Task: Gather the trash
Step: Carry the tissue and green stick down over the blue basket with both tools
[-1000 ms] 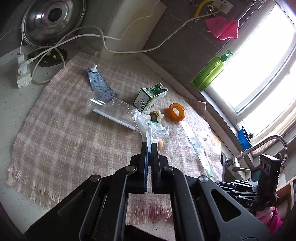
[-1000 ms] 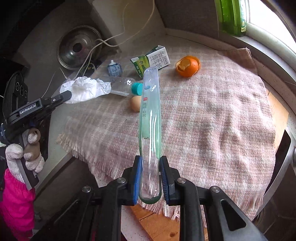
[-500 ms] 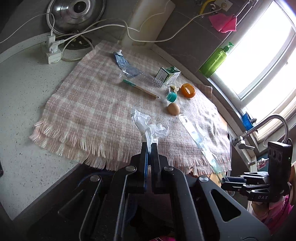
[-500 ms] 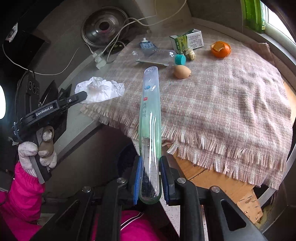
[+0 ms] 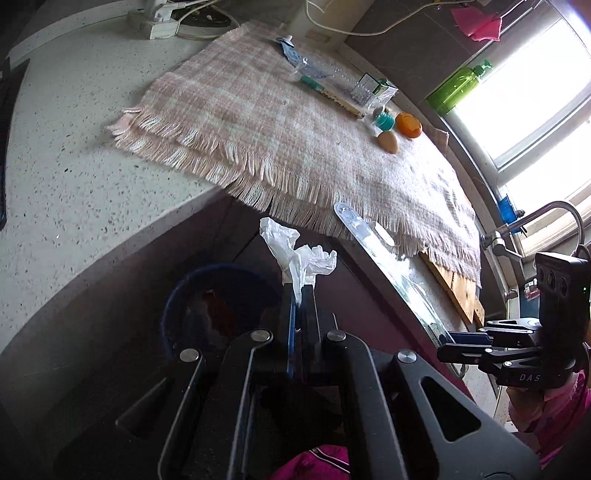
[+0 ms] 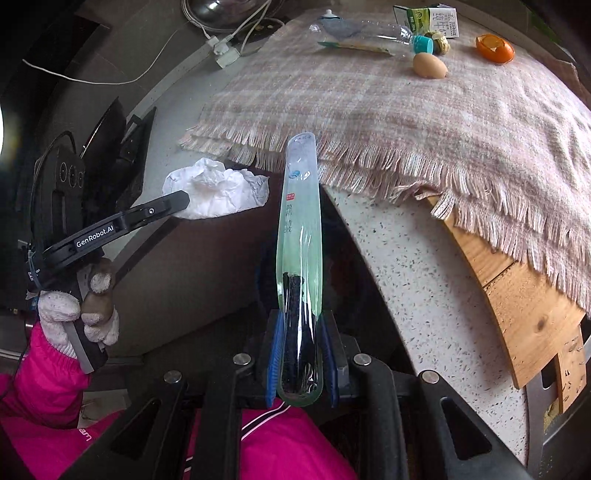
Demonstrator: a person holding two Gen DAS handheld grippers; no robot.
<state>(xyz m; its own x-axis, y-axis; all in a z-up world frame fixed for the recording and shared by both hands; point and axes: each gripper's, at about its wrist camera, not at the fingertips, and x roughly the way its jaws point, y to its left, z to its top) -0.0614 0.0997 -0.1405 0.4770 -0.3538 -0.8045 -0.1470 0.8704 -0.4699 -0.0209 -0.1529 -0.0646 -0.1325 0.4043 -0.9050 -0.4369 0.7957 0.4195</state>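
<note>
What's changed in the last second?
Both grippers carried their loads off the cloth, past the counter edge and down: left gripper with tissue near the bin, right gripper with wrapper. Jaws stayed shut; the other trash on the cloth is untouched.

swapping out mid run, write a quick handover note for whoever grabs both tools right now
Left tool: shut on a crumpled white tissue, held off the counter above a dark round bin below.
Right tool: shut on a long clear plastic toothbrush package, also out past the counter edge.
Still on the checked cloth: egg, orange peel, milk carton, clear plastic bottle with teal cap, toothpaste tube, and a toothbrush.
Done: two pieces lifted off the cloth.
Left: drop both, probably in the bin, then clear the rest.
</note>
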